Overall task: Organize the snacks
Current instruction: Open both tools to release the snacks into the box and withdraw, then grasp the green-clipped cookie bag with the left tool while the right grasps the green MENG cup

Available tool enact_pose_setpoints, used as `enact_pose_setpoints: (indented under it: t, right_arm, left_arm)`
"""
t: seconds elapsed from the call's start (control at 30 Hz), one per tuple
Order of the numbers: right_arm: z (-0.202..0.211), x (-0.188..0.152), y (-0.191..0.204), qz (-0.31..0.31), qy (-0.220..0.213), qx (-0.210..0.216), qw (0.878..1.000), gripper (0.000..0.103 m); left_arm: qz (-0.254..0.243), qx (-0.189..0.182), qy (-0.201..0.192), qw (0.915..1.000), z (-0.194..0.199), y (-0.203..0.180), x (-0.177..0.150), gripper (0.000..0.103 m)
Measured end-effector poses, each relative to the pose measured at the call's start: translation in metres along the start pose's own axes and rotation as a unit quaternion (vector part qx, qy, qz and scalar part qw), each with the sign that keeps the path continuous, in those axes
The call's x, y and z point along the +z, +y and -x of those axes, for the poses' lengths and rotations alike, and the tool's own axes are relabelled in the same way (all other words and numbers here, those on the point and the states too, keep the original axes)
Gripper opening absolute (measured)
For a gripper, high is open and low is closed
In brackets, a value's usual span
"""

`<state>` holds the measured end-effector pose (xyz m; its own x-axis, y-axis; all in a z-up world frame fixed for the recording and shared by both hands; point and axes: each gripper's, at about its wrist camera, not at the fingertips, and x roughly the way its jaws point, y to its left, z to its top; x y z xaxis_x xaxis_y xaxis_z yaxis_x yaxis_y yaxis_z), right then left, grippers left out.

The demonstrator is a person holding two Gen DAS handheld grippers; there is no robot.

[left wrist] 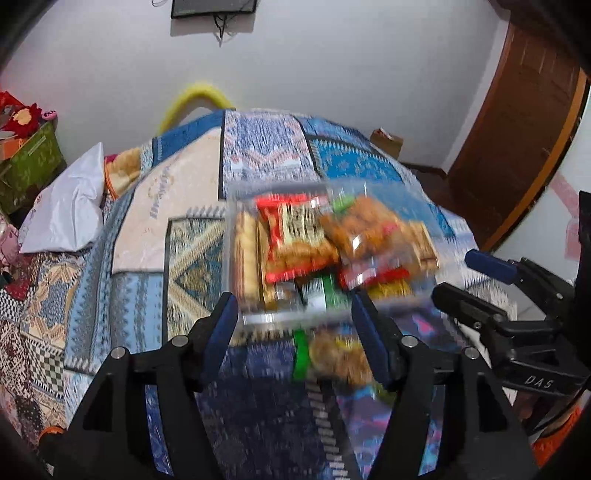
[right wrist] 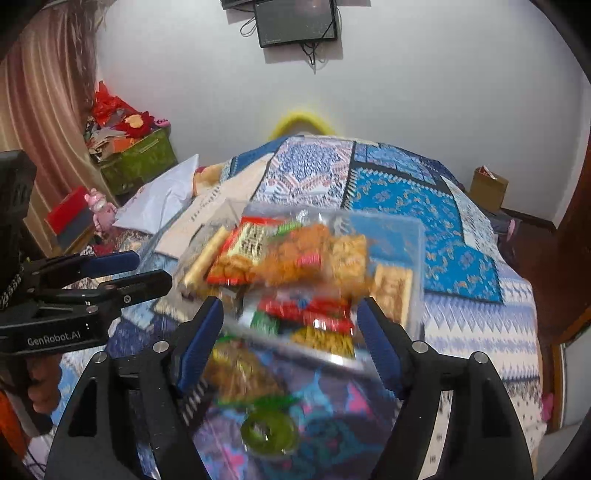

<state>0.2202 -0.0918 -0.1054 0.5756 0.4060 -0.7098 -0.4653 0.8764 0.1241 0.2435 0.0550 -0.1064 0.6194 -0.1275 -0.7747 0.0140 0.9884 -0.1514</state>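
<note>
A clear plastic box (left wrist: 236, 206) (right wrist: 415, 266) packed with snack packets rests on the patterned bedspread (left wrist: 192, 206) (right wrist: 406, 192). My left gripper (left wrist: 293, 314) stands open just short of the box's near wall, its blue pads clear of it. My right gripper (right wrist: 290, 314) is likewise open at the box's near edge, touching nothing. Each gripper shows in the other's view: the right gripper (left wrist: 465, 280) at the right, the left gripper (right wrist: 147, 271) at the left. A loose snack packet (left wrist: 332, 354) (right wrist: 236, 373) lies in front of the box, with a green ring-shaped sweet (right wrist: 269, 432) nearer still. Everything is motion-blurred.
A white pillow (left wrist: 66, 206) (right wrist: 162, 199) lies at the bed's left. A green box (left wrist: 29, 166) (right wrist: 140, 158) piled with clutter stands beyond it. A cardboard box (right wrist: 487, 188) and a brown door (left wrist: 517, 129) are at the right. A screen (right wrist: 295, 22) hangs on the wall.
</note>
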Motion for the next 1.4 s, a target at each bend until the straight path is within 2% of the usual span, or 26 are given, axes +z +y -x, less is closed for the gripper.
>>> enact_pose_setpoints:
  t: [0.17,0.3,0.5,0.53,0.6,0.67,0.9,1.07,1.1,1.2,1.27,1.4]
  right_arm:
    - [0.002,-0.031,-0.002,-0.021,0.019,0.012,1.0,0.072]
    - [-0.013,-0.055,0.005,-0.021,0.059,0.027,0.998,0.072]
    - [-0.042,-0.07,0.007,-0.025,0.1,0.044,0.994,0.072]
    - [-0.045,-0.07,0.006,-0.025,0.102,0.043,0.994,0.07]
    - [-0.052,-0.07,0.006,-0.026,0.111,0.052,0.992,0.05]
    - [-0.056,-0.071,0.006,-0.026,0.117,0.053,0.991,0.045]
    - [-0.05,-0.077,0.017,-0.002,0.099,0.033,0.995,0.044]
    - [-0.035,-0.08,-0.001,-0.012,0.085,0.025,0.996,0.044]
    - [-0.03,-0.082,-0.007,-0.018,0.081,0.022,0.996,0.044]
    - [-0.021,-0.084,-0.021,-0.039,0.076,0.025,0.996,0.044]
    - [-0.014,-0.085,-0.032,-0.052,0.071,0.024,0.996,0.044]
    - [-0.006,-0.088,-0.045,-0.068,0.066,0.02,0.995,0.044]
  left_arm:
    - [-0.01,-0.007,0.03,0.9995,-0.005,-0.006,-0.034,0.063]
    - [-0.018,-0.016,0.052,0.9984,-0.01,-0.01,-0.058,0.063]
    - [-0.015,-0.02,0.077,0.9967,-0.018,-0.007,-0.079,0.064]
    - [-0.015,-0.02,0.082,0.9963,-0.02,-0.005,-0.082,0.063]
    - [-0.015,-0.02,0.088,0.9958,-0.024,-0.003,-0.086,0.064]
    - [-0.018,-0.02,0.095,0.9951,-0.029,-0.003,-0.089,0.064]
    - [-0.014,-0.021,0.111,0.9935,-0.045,-0.011,-0.087,0.063]
    - [-0.024,-0.029,0.083,0.9959,-0.033,-0.022,-0.076,0.064]
    - [-0.028,-0.03,0.077,0.9962,-0.031,-0.026,-0.072,0.065]
    - [-0.038,-0.016,0.064,0.9971,-0.032,-0.034,-0.063,0.079]
    - [-0.046,-0.012,0.06,0.9971,-0.035,-0.04,-0.057,0.08]
    - [-0.053,-0.031,0.065,0.996,-0.045,-0.053,-0.045,0.083]
